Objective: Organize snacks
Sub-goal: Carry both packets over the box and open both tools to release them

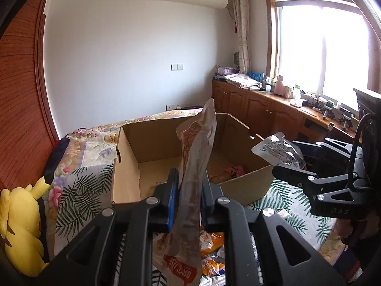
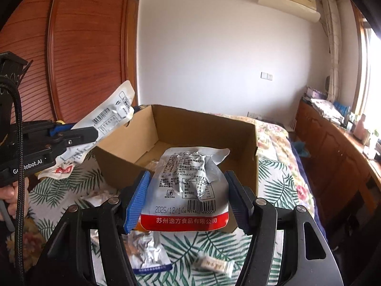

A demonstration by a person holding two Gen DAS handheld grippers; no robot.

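An open cardboard box (image 1: 133,147) stands on the bed; it also shows in the right wrist view (image 2: 247,143). My left gripper (image 1: 189,197) is shut on a white and red snack pouch (image 1: 197,147), held upright in front of the box; the pouch also shows in the right wrist view (image 2: 112,116). My right gripper (image 2: 188,197) is shut on a silver snack bag (image 2: 188,181) with a red bottom band, held just before the box's near wall; the bag also shows in the left wrist view (image 1: 278,150). A red snack (image 1: 235,170) lies inside the box.
Several loose snack packets lie on the leaf-print bedspread: orange ones (image 1: 212,240), a silver and blue one (image 2: 147,250) and a small white one (image 2: 214,265). A yellow plush toy (image 1: 21,226) sits at the left. Wooden cabinets (image 1: 257,109) run under the window.
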